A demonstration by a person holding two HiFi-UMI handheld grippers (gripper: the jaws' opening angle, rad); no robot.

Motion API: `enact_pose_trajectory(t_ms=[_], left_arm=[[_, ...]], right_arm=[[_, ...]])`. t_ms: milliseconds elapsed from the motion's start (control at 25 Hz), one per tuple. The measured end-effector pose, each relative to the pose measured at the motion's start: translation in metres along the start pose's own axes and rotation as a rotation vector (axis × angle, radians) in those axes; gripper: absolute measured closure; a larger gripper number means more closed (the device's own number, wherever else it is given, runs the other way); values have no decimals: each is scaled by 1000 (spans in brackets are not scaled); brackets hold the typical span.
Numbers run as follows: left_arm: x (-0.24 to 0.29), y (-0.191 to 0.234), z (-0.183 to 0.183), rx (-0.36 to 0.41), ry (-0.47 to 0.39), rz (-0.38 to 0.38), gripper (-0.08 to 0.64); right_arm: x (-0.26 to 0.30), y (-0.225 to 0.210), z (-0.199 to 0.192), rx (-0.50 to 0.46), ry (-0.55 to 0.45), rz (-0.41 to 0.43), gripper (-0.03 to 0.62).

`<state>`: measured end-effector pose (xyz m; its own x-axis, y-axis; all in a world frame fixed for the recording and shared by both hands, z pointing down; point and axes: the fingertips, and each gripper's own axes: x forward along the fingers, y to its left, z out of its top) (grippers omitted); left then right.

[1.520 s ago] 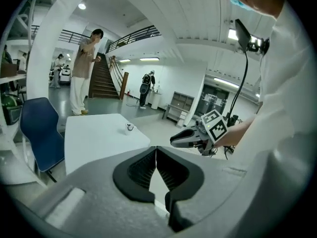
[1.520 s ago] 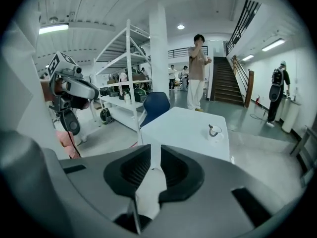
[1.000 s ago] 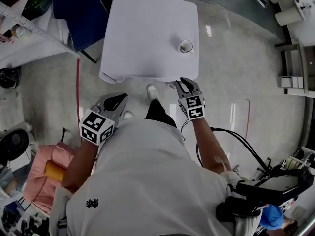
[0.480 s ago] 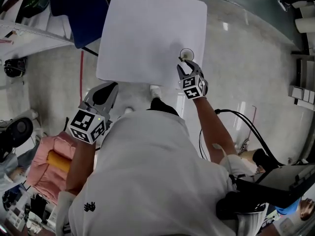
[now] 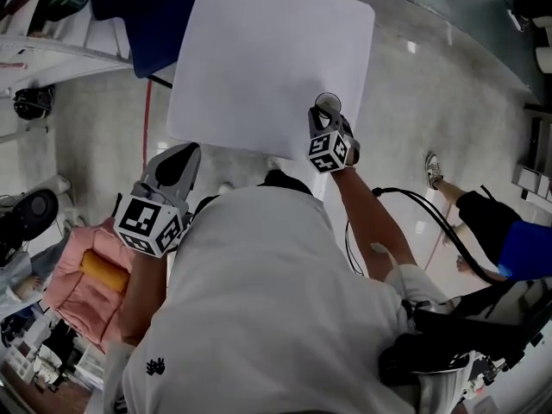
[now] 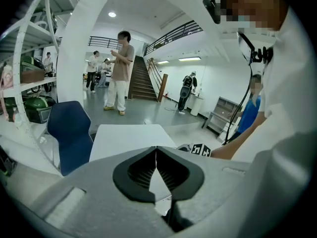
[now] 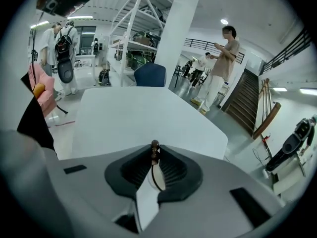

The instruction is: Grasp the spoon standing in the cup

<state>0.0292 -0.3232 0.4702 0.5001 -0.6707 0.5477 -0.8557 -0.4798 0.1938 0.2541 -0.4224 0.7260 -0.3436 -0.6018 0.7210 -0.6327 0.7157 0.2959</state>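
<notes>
A small white cup (image 5: pixel 329 102) stands near the right edge of the white table (image 5: pixel 259 59). The spoon in it does not show in the head view. My right gripper (image 5: pixel 326 119) reaches the cup from the near side. In the right gripper view the spoon (image 7: pixel 154 146) stands upright with its dark knobbed handle at the tips of my right gripper (image 7: pixel 155 152), whose jaws are closing on it. The cup's rim (image 7: pixel 157 178) shows below. My left gripper (image 5: pixel 191 150) hangs off the table's near left corner; its jaws (image 6: pixel 156 150) meet with nothing between them.
A blue chair (image 5: pixel 142 15) stands at the table's far left corner. Pink cloth (image 5: pixel 82 274) lies on the floor at left, and a black cable (image 5: pixel 414 214) runs along the floor at right. Another person's legs (image 5: pixel 483 222) show at right. People stand beyond the table (image 7: pixel 223 63).
My right gripper has gone forward from the table's near edge up to the cup. The head view has shifted closer over the table. The left gripper has hardly moved.
</notes>
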Motion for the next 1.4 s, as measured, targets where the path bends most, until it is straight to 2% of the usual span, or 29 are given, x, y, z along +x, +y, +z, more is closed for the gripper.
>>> enact_pose_trajectory(t_ms=[360, 560, 840, 1080, 1240, 1400], left_arm=[[-8, 6, 6, 17, -34, 12, 548], [-27, 10, 6, 30, -53, 5, 548], [-70, 17, -13, 34, -88, -1, 548], [-110, 27, -34, 41, -126, -7, 548], [-134, 29, -48, 94, -129, -3, 548], [-157, 27, -59, 87, -153, -27, 548]], right_arm=[[-8, -8, 6, -7, -10, -16, 541], [-23, -14, 19, 24, -17, -43, 541], [-59, -11, 43, 43, -46, -108, 543], [-103, 11, 83, 28, -108, -156, 543], [-131, 37, 111, 16, -136, -151, 543], [-157, 68, 139, 26, -172, -135, 543]])
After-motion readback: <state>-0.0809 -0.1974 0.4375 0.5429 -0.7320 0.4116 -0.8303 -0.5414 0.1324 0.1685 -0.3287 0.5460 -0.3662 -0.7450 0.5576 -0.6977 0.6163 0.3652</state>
